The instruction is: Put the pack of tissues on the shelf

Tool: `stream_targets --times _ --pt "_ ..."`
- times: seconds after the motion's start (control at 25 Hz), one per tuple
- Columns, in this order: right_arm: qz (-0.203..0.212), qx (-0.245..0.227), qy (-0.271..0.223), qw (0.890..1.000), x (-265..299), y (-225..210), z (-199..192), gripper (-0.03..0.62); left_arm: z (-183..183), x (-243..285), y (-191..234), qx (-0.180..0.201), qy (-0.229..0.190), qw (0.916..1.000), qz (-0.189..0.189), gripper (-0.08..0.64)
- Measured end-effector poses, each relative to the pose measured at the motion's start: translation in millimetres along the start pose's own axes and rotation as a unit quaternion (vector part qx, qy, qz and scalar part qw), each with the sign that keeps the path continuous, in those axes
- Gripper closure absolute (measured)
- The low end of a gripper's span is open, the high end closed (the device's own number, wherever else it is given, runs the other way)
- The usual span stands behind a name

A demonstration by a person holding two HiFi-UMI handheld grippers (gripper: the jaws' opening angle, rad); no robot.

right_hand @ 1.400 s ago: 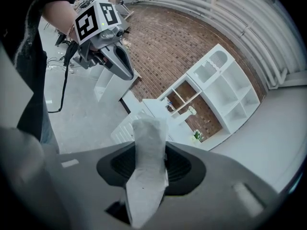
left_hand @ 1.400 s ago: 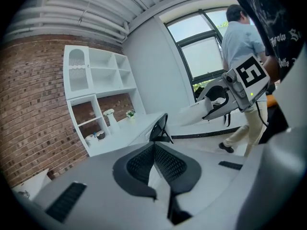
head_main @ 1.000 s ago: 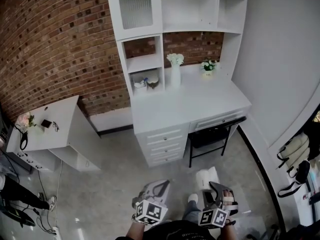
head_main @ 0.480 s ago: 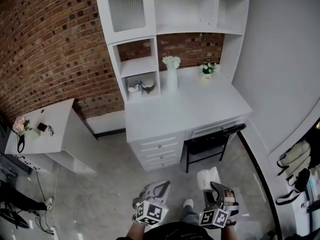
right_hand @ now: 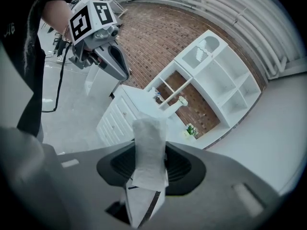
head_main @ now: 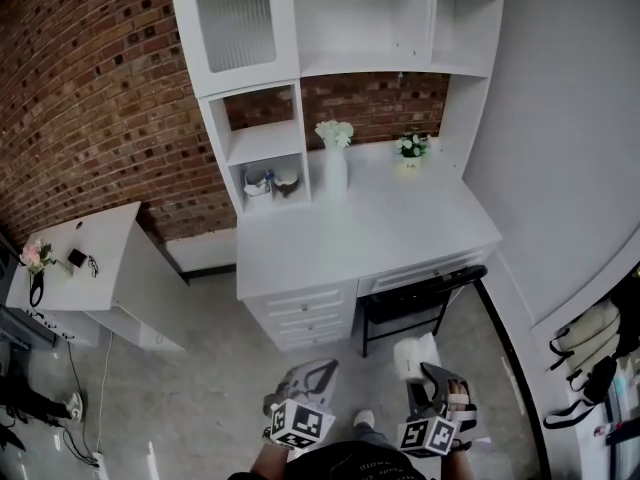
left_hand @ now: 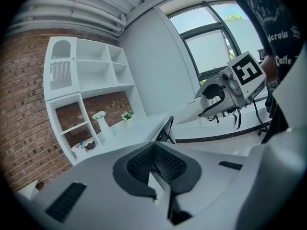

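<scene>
The pack of tissues [head_main: 413, 356] is white and soft, and it stands upright between the jaws of my right gripper [head_main: 425, 373], low in the head view above the grey floor. In the right gripper view the pack [right_hand: 148, 147] fills the gap between the pads, and my right gripper [right_hand: 151, 153] is shut on it. My left gripper [head_main: 318, 371] hangs beside it, jaws together and empty; the left gripper view shows its pads meeting [left_hand: 153, 147]. The white shelf unit [head_main: 360, 28] rises over the desk [head_main: 370, 223] ahead, some way off.
On the desk stand a white vase of flowers [head_main: 333, 163] and a small flower pot [head_main: 411, 148]. A low cubby [head_main: 268, 181] holds small items. A black chair [head_main: 415, 293] is tucked under the desk. A white side table [head_main: 90, 268] stands at the left by the brick wall.
The desk and shelves have grown larger and slid left in the head view as the person walks closer. Both grippers keep their places and grips.
</scene>
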State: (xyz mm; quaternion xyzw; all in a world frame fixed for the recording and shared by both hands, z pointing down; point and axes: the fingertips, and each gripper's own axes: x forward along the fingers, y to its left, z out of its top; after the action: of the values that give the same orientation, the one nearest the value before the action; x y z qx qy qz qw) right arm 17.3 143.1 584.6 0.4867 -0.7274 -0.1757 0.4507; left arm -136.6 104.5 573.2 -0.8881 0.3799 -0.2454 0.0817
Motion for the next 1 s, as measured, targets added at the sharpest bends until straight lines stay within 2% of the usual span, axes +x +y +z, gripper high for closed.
stream_targets --times 0.28,0.56,1.0 --pt "0.005 0.002 0.002 1.000 22 -34 -34 0.442 25 51 -12 0.005 0.001 0.9999 -0.009 0.548" --pt "0.008 -0.001 -0.010 1.000 48 -71 -58 0.442 49 94 -12 0.005 -0.001 1.0000 0.006 0.548" --pt "0.007 0.000 -0.016 1.000 66 -94 -71 0.442 57 123 -10 0.001 0.003 0.9999 0.013 0.548"
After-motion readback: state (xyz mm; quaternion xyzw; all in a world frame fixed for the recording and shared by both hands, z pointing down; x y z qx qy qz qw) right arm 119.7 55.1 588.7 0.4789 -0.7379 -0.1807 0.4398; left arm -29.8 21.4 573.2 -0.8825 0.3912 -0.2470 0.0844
